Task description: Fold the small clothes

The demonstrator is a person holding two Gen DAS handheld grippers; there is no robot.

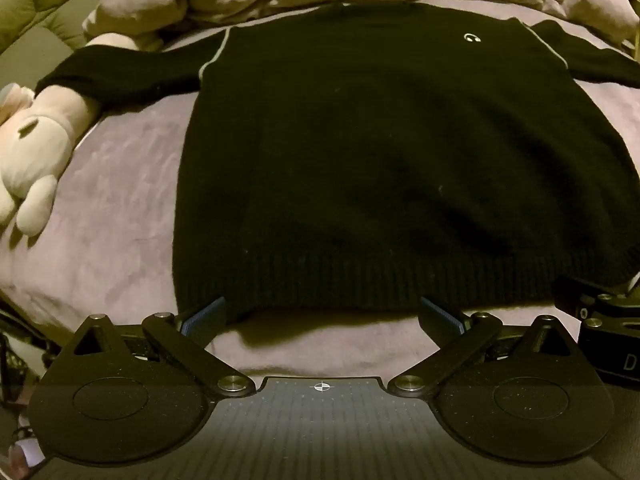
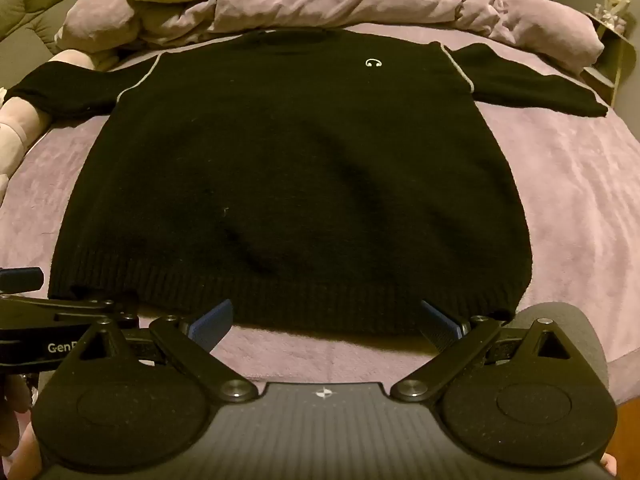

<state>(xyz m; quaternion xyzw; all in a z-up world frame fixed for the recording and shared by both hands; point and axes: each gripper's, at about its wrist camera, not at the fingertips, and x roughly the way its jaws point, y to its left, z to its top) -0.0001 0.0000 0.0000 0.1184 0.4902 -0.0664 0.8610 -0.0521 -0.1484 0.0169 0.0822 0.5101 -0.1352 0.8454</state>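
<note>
A black sweater (image 1: pixel 380 152) lies flat on the bed (image 1: pixel 120 200) just ahead of both grippers. The left gripper (image 1: pixel 322 314) and right gripper (image 2: pixel 326 320) are spread wide, holding nothing

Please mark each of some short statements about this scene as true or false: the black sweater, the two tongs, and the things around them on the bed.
1. The black sweater lies spread flat on the purple bed cover, sleeves out to the sides. True.
2. The left tongs are closed on the hem. False: they stand wide open at the hem and grip nothing.
3. The right tongs are open, near the ribbed hem. True.
4. The sweater is already folded in half. False: it is fully unfolded.
5. A plush toy lies beside the sweater's sleeve. True.
6. The small logo on the chest is red. False: it is white.
</note>
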